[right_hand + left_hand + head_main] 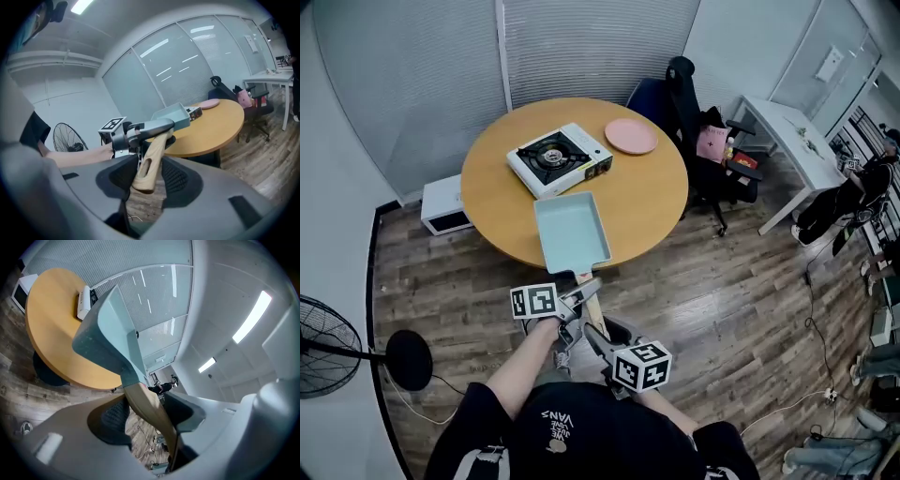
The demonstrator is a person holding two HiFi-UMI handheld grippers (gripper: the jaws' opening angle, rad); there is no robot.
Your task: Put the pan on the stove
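Observation:
A light blue rectangular pan [571,232] with a wooden handle [591,302] is held over the near part of the round wooden table [656,202], with the handle pointing back toward me. My left gripper [581,292] is shut on the handle close to the pan body [108,333]. My right gripper [598,337] is closed around the handle's free end [144,173]. The white portable stove [558,157] with its black burner stands farther back on the table, beyond the pan. It also shows behind the pan in the right gripper view, stove [199,111].
A pink plate [630,136] lies on the table to the right of the stove. A black office chair [698,122] stands behind the table and a white desk [787,131] at the right. A floor fan [328,352] and a white box [445,204] are at the left.

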